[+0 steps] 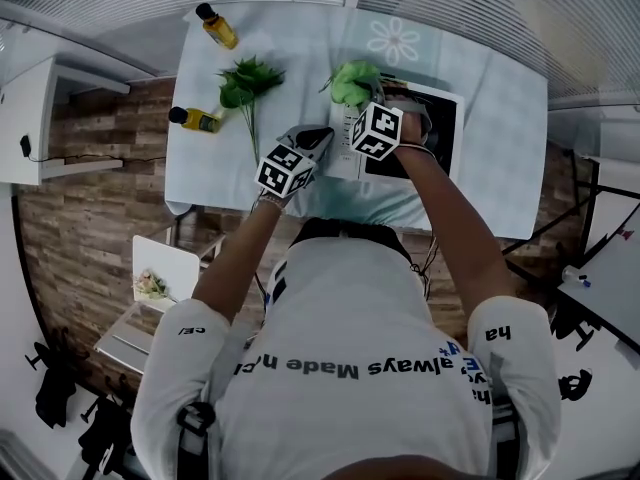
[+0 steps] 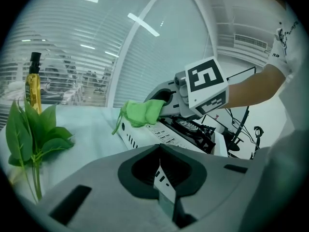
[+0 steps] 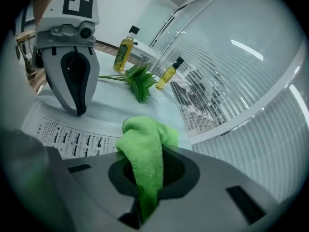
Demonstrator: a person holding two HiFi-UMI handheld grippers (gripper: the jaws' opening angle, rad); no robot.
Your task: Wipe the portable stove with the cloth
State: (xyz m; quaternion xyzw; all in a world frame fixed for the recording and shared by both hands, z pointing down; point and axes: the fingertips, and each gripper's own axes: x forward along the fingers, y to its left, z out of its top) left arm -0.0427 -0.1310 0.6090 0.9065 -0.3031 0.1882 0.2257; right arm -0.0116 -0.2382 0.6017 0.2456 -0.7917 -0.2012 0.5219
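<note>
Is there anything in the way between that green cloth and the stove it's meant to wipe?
Nothing visible stands between them. The right gripper holds the green cloth right at the portable stove, over its printed panel. The left gripper appears to pinch the stove's edge off to one side, clear of the cloth.

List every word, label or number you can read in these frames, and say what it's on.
"always Made": on the person's shirt, upside down in the head view; the rest of that line is unclear.
Printed rows on the portable stove, on its white panel: too small to read.
Labels on the two bottles: blurred.
Green cloth and marker cubes: no words.
</note>
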